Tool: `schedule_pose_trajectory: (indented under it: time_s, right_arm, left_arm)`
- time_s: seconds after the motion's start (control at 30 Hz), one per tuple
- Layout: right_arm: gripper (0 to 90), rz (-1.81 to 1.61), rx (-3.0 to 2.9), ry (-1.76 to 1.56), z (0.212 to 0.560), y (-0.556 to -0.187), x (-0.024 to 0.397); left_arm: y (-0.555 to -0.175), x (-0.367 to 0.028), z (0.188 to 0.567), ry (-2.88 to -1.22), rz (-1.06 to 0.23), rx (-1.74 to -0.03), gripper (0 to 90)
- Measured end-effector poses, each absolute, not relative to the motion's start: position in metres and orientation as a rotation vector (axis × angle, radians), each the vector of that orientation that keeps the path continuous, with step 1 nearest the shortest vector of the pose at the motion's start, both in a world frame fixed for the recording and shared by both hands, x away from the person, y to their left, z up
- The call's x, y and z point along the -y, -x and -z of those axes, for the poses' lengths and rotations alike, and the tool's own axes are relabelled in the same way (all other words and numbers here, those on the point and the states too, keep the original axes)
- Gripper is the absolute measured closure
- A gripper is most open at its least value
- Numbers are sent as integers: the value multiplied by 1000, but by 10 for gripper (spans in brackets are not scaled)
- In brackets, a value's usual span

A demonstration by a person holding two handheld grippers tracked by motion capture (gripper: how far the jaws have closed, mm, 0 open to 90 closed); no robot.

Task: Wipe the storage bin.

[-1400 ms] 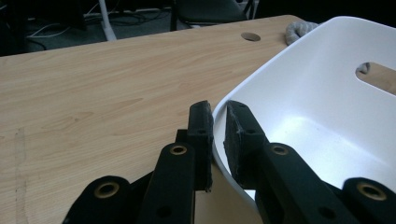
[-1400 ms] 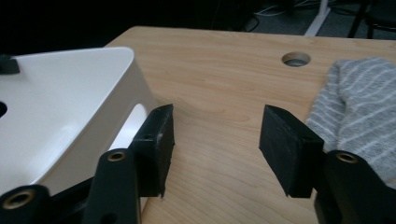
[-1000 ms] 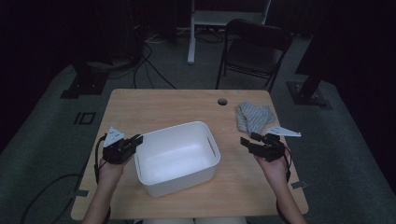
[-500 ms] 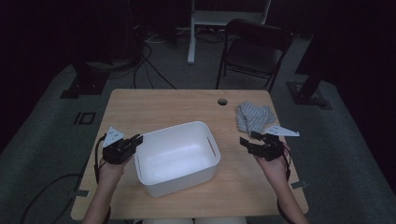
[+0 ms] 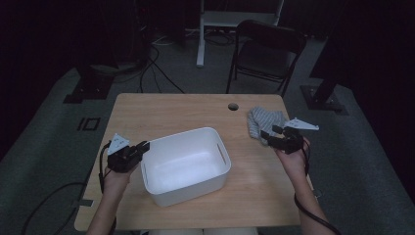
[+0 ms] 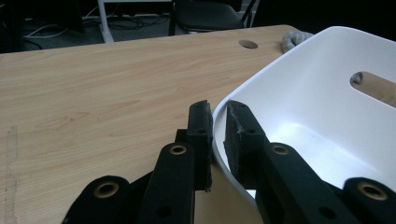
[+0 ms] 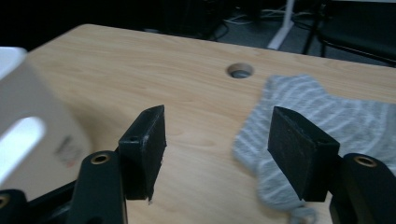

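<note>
A white plastic bin (image 5: 188, 193) stands in the middle of the wooden table. My left gripper (image 5: 142, 147) is at its left side, shut on the bin's rim. In the left gripper view the rim of the bin (image 6: 317, 93) passes between the pads of the left gripper (image 6: 218, 121). A grey striped cloth (image 5: 262, 120) lies crumpled at the back right. My right gripper (image 5: 268, 134) hovers at the cloth's near edge, open. Its jaws have just been opening, with nothing between them. In the right gripper view the cloth (image 7: 317, 107) lies past the right gripper (image 7: 219, 135), behind one jaw.
A round cable hole (image 5: 233, 106) sits near the table's far edge, left of the cloth. Bare wood (image 5: 171, 112) stretches behind the bin. A dark folding chair (image 5: 266, 49) stands beyond the table, and cables run over the floor.
My right gripper has moved away from the person toward the striped cloth, and its jaws stand a little wider. The left gripper and the bin have not moved.
</note>
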State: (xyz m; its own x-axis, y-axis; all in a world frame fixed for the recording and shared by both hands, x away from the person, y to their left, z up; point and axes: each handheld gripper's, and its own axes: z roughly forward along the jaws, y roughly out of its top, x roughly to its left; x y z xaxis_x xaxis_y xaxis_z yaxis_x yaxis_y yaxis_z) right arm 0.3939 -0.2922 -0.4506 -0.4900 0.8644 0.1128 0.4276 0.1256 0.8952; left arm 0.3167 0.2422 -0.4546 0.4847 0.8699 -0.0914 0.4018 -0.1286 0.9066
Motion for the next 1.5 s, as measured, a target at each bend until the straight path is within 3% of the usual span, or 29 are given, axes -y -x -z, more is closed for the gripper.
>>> schedule_pose_trajectory:
  time_s: [0.7, 1.5]
  right_arm:
    - [332, -1152, -1997, -1391, 478, -470, 305]
    - [289, -1075, -1990, -1409, 497, -524, 295]
  left_arm:
    - [-317, -242, 454, -1730, -582, -1089, 804]
    - [-314, -242, 455, -1725, -588, -1097, 805]
